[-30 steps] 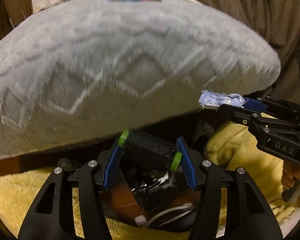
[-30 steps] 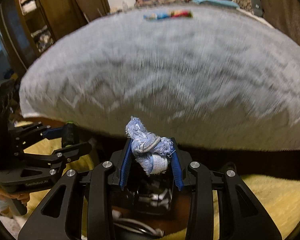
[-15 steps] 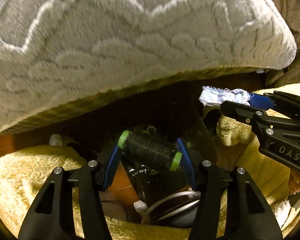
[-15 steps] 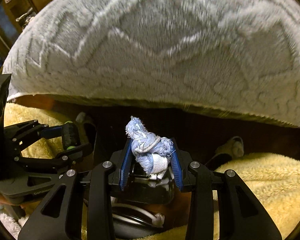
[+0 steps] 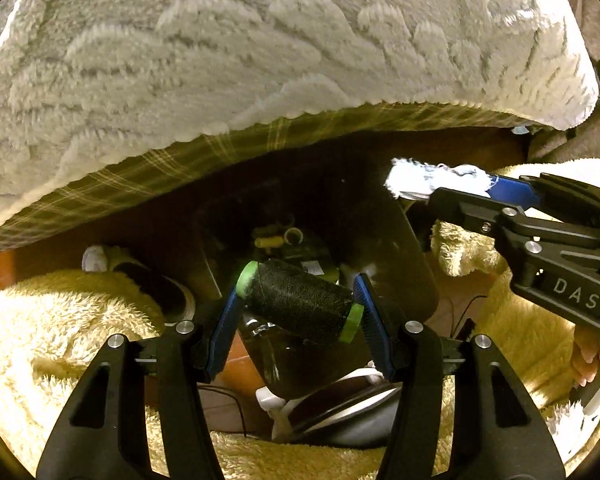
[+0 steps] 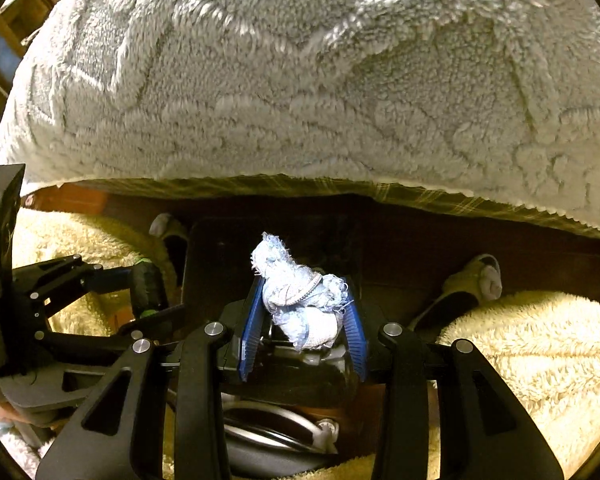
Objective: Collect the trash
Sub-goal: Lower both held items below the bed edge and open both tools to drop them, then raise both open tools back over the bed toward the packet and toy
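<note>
My left gripper (image 5: 298, 300) is shut on a black thread spool with green ends (image 5: 300, 300), held over a dark bin (image 5: 384, 248) under the bed edge. The bin holds several small scraps. My right gripper (image 6: 304, 316) is shut on a crumpled pale blue cloth scrap (image 6: 300, 304), also above the dark bin (image 6: 220, 248). The right gripper with the scrap (image 5: 436, 180) shows at the right of the left wrist view. The left gripper with the spool (image 6: 146, 288) shows at the left of the right wrist view.
A grey fleece blanket (image 5: 260, 48) over a plaid sheet overhangs the bin. Yellow fluffy fabric (image 5: 40, 328) lies on both sides. Slippers (image 5: 148, 280) (image 6: 472, 288) lie on the floor. A white-and-dark appliance with a cord (image 5: 340, 412) lies below the grippers.
Both grippers have dropped and tilted down from bed level toward the floor under the bed edge. The dark bin has come into view. Both still hold their items.
</note>
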A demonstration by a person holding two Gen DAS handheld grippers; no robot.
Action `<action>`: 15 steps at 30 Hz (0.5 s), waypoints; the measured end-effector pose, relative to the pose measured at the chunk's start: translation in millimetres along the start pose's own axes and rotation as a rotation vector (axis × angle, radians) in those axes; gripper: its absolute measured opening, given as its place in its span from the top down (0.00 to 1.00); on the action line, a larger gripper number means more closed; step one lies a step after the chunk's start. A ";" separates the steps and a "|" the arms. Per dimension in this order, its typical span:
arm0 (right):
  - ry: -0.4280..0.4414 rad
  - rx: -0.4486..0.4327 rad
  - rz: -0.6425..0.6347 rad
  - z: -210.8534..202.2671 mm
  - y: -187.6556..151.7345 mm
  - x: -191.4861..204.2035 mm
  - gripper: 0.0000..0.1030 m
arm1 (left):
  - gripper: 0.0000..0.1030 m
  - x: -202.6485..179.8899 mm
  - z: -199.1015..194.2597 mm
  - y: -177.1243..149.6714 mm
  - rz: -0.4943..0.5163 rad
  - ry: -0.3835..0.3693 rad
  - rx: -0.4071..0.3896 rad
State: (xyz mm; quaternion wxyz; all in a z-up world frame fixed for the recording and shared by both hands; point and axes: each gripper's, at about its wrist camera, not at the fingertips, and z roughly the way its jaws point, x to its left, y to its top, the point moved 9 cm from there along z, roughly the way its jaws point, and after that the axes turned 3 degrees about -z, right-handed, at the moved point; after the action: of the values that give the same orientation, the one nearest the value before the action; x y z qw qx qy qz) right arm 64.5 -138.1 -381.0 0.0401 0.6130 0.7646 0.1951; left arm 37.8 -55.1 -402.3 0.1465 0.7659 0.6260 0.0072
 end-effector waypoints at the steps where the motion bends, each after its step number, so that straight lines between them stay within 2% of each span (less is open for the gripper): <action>1: -0.002 0.003 0.000 2.6 -0.5 0.5 0.59 | 0.48 0.0 0.4 -0.5 0.001 0.002 0.002; 2: -0.004 0.005 0.001 3.5 -0.7 0.0 0.58 | 0.48 0.2 0.0 -0.6 0.001 0.007 0.003; 5: -0.011 0.003 0.006 3.3 1.0 -2.6 0.53 | 0.39 1.4 -1.2 0.1 0.002 0.016 -0.002; 7: -0.018 -0.008 0.009 2.7 0.8 -4.9 0.45 | 0.32 1.8 -3.8 1.4 0.003 0.021 -0.006; 11: -0.030 -0.033 0.017 -4.8 3.9 -7.9 0.36 | 0.24 3.1 -10.6 4.5 0.006 0.033 -0.021; 15: -0.042 -0.072 0.038 -17.8 9.0 -14.3 0.13 | 0.13 5.0 -21.5 7.5 0.009 0.056 -0.051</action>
State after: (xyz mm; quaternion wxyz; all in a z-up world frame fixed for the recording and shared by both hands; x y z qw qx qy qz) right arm 71.0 -154.6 -364.0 0.0746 0.6296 0.7442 0.2102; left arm 41.9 -46.9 -380.9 0.1483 0.7644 0.6259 0.0454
